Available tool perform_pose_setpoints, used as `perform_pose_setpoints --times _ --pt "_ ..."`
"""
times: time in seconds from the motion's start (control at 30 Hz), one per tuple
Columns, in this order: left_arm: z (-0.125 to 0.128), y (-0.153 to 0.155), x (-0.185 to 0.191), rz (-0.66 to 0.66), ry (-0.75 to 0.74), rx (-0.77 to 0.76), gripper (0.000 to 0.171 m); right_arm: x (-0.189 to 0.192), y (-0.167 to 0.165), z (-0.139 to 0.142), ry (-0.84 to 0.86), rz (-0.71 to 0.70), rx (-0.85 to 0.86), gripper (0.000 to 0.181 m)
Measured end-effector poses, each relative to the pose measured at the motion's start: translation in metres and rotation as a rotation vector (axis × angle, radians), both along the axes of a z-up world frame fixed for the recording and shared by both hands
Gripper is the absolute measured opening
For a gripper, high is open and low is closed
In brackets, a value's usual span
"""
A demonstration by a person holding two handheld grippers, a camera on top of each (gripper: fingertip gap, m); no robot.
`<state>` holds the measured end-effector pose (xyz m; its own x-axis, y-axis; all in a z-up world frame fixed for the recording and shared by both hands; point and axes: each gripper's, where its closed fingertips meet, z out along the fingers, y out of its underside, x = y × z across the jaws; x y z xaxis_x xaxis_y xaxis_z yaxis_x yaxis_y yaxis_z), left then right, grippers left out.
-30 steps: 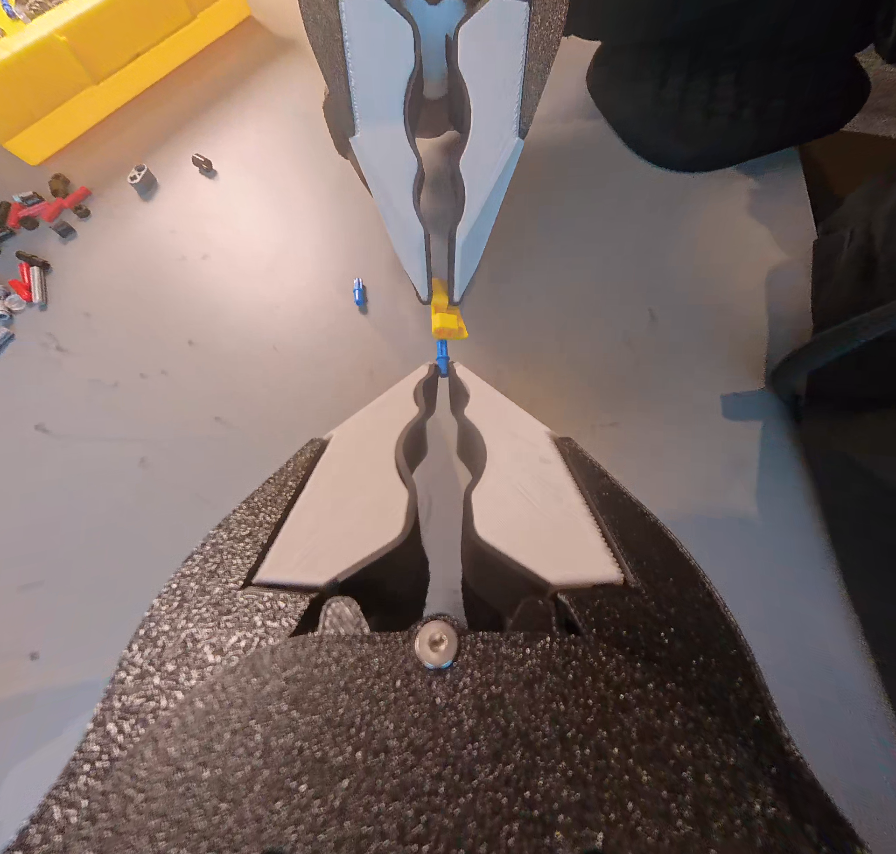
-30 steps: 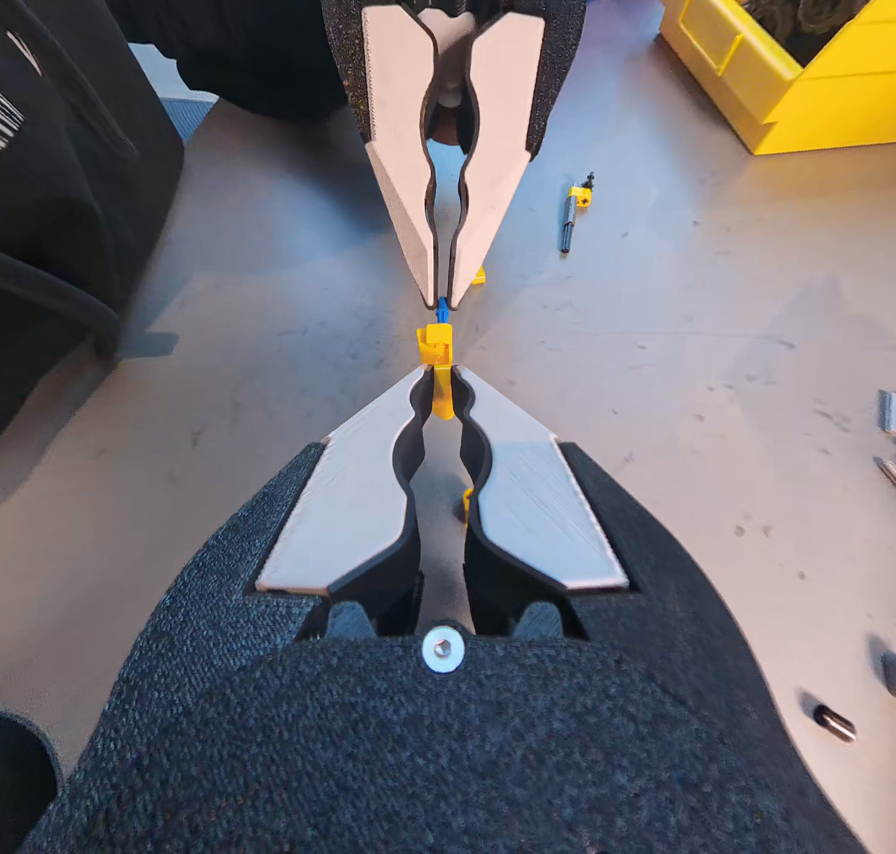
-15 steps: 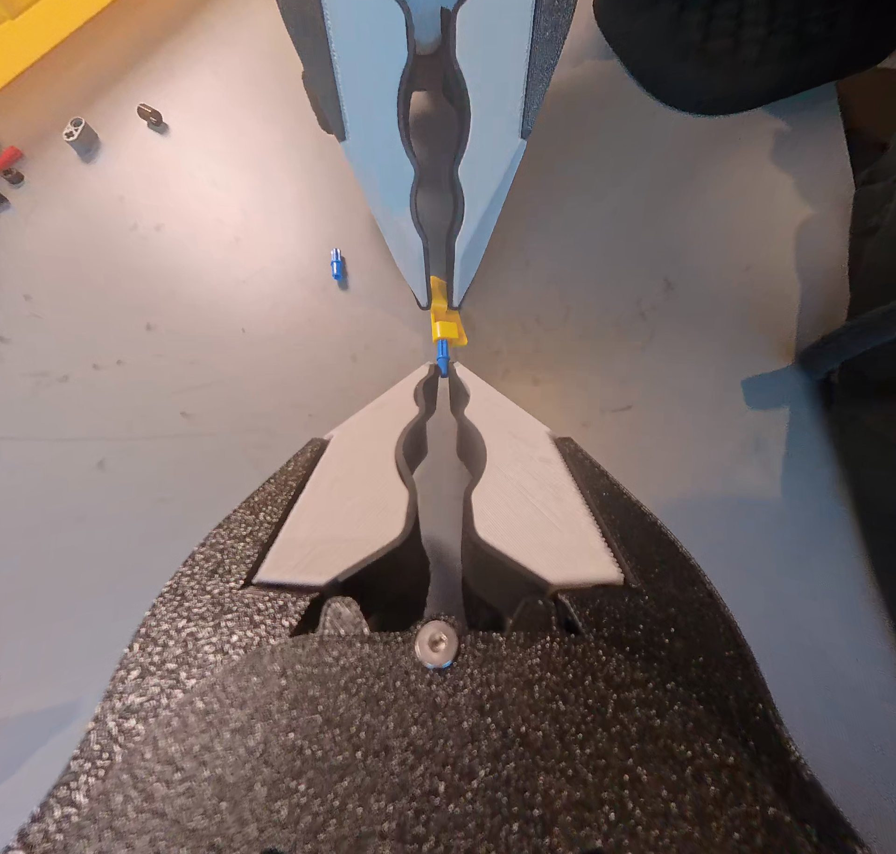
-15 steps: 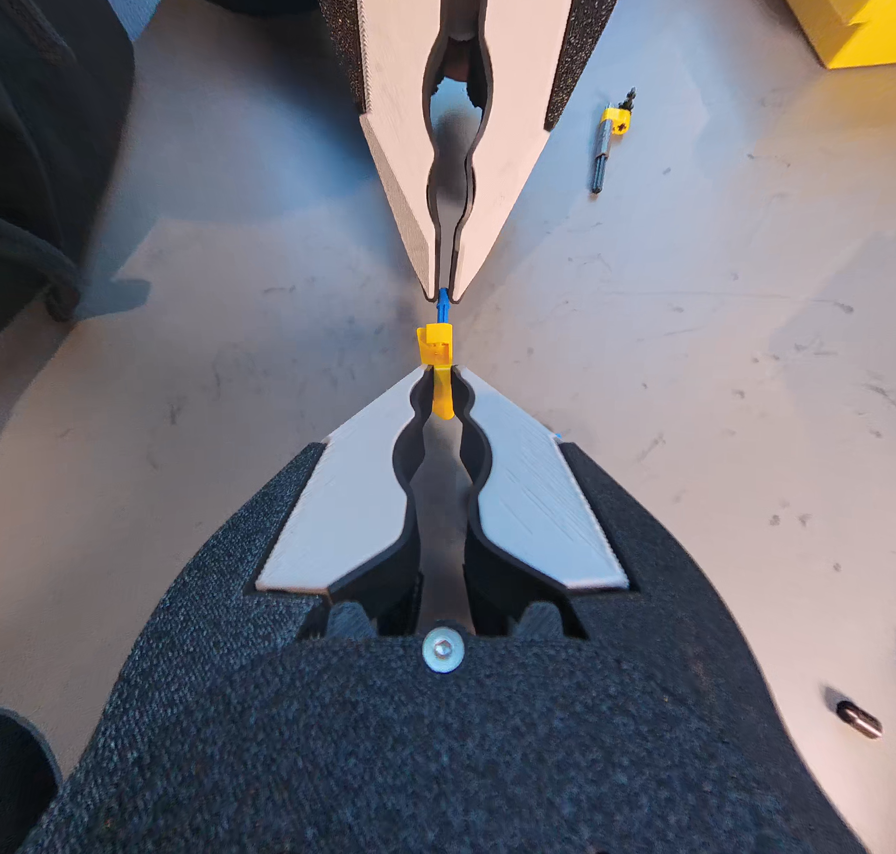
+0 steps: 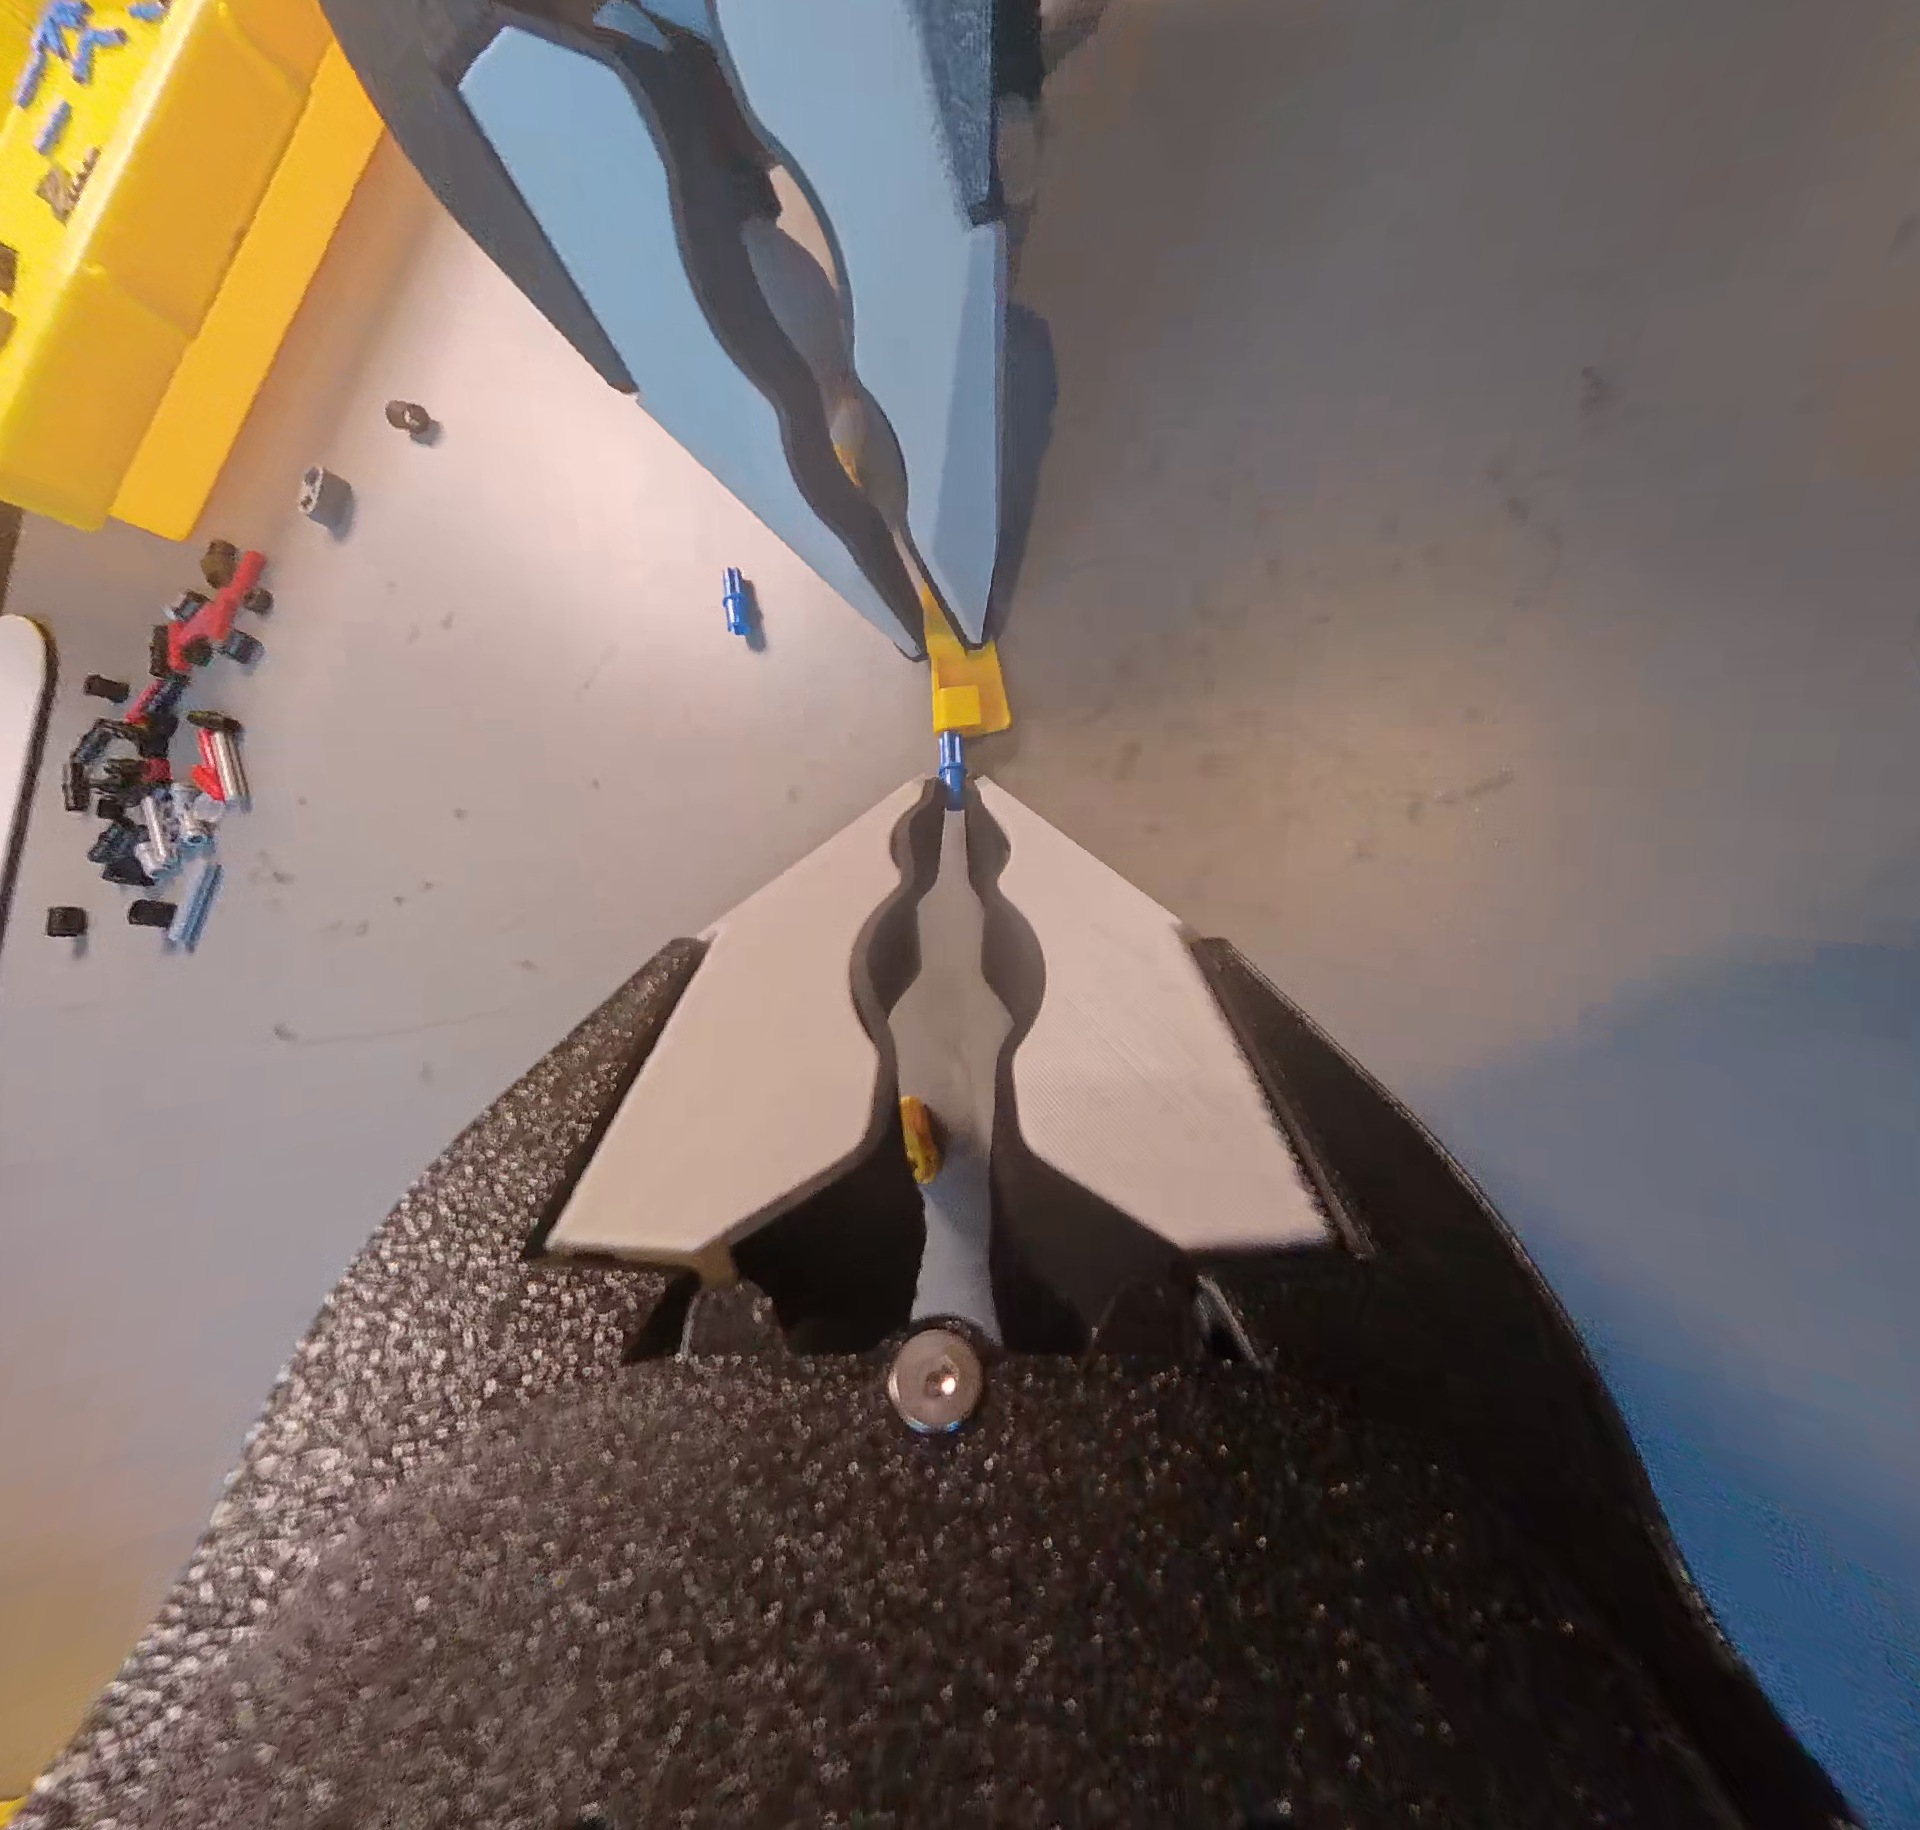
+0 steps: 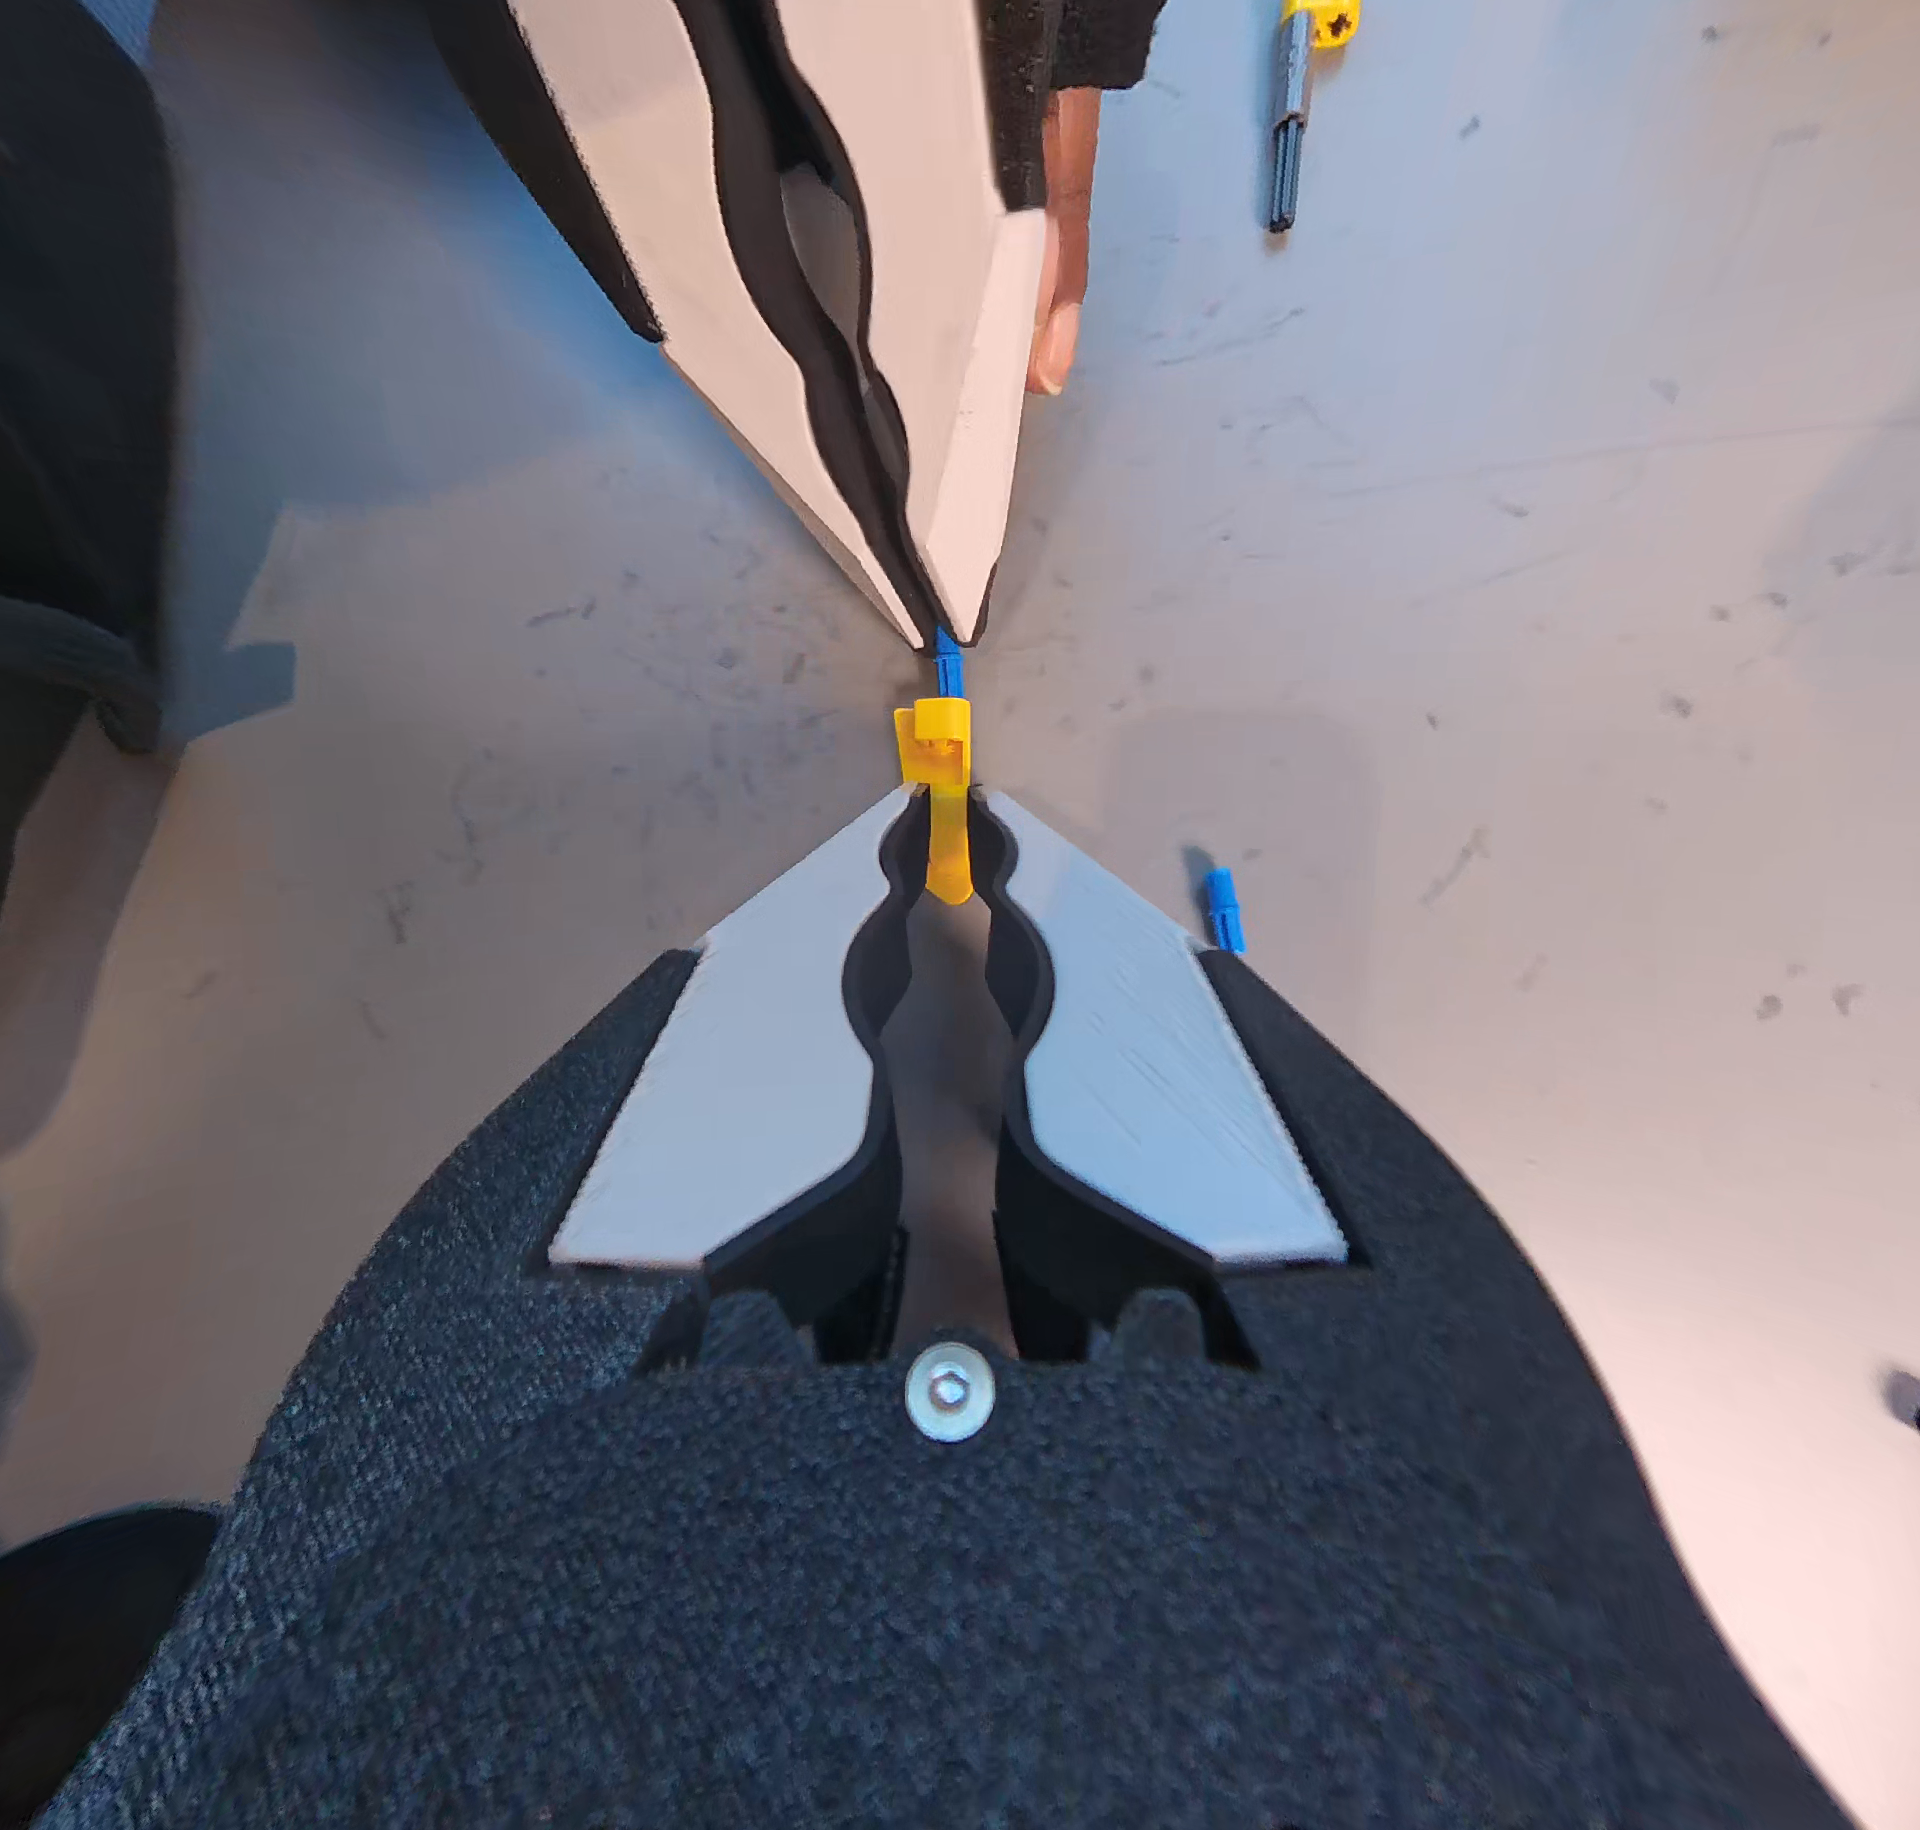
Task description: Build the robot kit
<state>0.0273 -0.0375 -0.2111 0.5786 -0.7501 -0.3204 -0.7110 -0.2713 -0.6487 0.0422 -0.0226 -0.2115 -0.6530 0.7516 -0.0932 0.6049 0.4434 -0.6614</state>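
My left gripper [image 5: 948, 793] is shut on a small blue pin [image 5: 950, 764] at its fingertips. My right gripper [image 6: 943, 798] is shut on a yellow connector piece [image 6: 935, 772]. The two grippers face each other tip to tip above the grey table [image 5: 1455, 533]. The free end of the blue pin [image 6: 948, 671] meets the end of the yellow connector [image 5: 966, 698]. The right gripper [image 5: 948, 642] leans in from the upper left in the left wrist view. The left gripper [image 6: 945, 637] does the same in the right wrist view.
A yellow bin [image 5: 156, 222] stands at the far left, with a pile of small black, red and grey parts [image 5: 156, 741] nearby. A loose blue pin [image 5: 736, 601] lies on the table. A dark axle with a yellow connector [image 6: 1304, 87] lies at the upper right. A person's finger [image 6: 1060, 326] shows behind the left gripper. Left and right tips are no more than a few centimetres apart.
Both grippers stay shut on their parts. They have tilted relative to each other, so the facing gripper now leans to the left. The pin stays against the yellow connector.
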Motion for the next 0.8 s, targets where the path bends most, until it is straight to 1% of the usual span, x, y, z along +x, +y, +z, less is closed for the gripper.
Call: perform_pose_setpoints --times 0.17,0.3,0.43,0.63,0.8 --pt "-0.001 0.001 0.001 -0.042 0.031 0.068 0.002 0.001 0.000 0.000 -0.014 -0.024 -0.053 0.006" --pt "-0.001 0.001 0.002 -0.055 0.012 0.083 0.002 0.003 -0.001 0.000 -0.008 -0.023 -0.062 0.006" --pt "-0.001 -0.002 0.006 -0.090 0.049 0.097 0.002 0.004 -0.001 0.000 -0.027 -0.036 -0.089 0.006" --pt "0.001 -0.002 0.008 -0.073 -0.001 0.091 0.002 0.004 -0.002 0.000 -0.011 -0.022 -0.085 0.005" --pt "0.001 -0.007 0.013 -0.142 -0.056 0.058 0.002 0.007 -0.006 0.000 0.039 0.025 -0.071 0.005"
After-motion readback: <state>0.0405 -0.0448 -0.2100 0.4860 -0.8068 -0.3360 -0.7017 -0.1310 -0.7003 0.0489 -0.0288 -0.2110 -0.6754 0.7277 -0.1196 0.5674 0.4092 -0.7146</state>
